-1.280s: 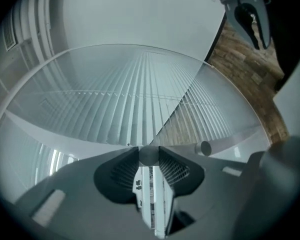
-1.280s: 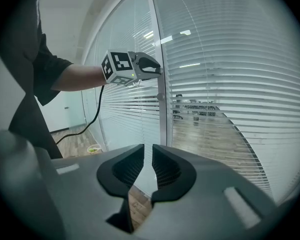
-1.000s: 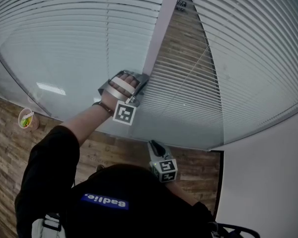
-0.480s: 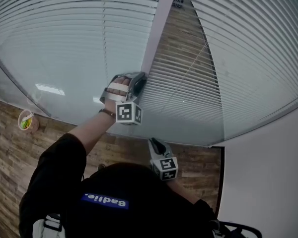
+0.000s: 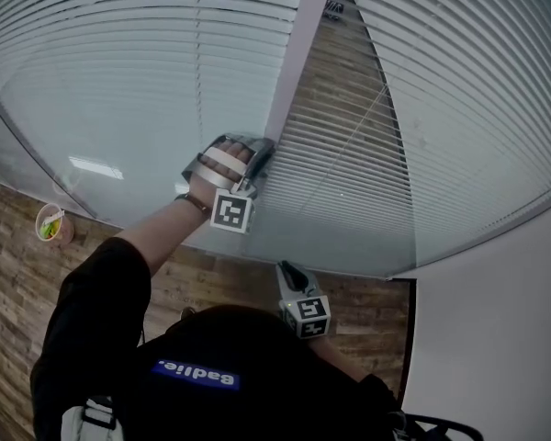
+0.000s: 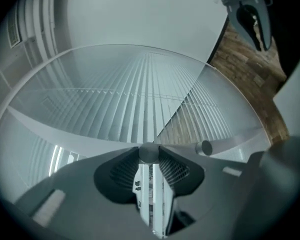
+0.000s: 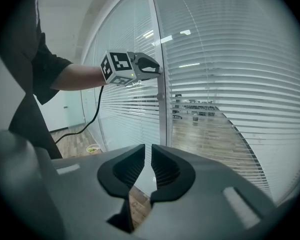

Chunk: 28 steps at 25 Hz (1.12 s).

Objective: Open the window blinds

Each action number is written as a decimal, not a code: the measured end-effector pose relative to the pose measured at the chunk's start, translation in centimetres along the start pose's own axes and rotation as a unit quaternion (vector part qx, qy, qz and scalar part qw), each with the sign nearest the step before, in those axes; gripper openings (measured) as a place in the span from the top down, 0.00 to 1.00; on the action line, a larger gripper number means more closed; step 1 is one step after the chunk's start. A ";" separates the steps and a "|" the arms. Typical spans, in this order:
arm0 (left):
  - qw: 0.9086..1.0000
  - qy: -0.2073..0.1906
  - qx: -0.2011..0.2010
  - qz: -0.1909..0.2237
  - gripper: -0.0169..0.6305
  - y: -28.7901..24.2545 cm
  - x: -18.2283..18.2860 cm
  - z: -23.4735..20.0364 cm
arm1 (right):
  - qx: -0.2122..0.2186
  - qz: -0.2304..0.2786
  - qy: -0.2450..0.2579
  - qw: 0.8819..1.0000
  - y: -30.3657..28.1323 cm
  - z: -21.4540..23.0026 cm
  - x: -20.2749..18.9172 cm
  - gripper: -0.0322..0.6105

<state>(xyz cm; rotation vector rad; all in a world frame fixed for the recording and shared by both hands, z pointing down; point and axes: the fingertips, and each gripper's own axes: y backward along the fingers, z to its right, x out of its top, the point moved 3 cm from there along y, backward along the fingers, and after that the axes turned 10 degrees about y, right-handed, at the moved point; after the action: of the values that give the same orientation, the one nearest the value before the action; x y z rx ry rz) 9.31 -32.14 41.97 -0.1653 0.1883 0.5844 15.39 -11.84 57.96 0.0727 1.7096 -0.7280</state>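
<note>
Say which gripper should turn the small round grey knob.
Left: the left gripper has just closed on the knob on the white window frame; the right gripper hangs low, empty.

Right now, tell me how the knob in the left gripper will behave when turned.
The knob is round and smooth-looking, so it may slip in the left gripper. It sits on the frame, so it likely turns but won't pull free.

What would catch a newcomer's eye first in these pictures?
The wall of slatted blinds behind glass fills the head view. At its grey upright post, the left gripper is raised, jaws just closed tighter on a small round knob. The right gripper hangs low near the person, jaws slightly apart, empty.
</note>
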 end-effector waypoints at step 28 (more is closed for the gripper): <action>0.993 0.111 0.027 -0.026 0.78 0.1 0.6 -0.2 | 0.001 -0.012 0.006 1.000 -0.6 -0.1 0.0 0.88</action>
<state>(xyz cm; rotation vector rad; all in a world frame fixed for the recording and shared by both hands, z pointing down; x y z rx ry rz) 9.70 -31.83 41.61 -0.1821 0.4149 0.5072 15.11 -12.26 58.20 0.0579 1.7231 -0.7484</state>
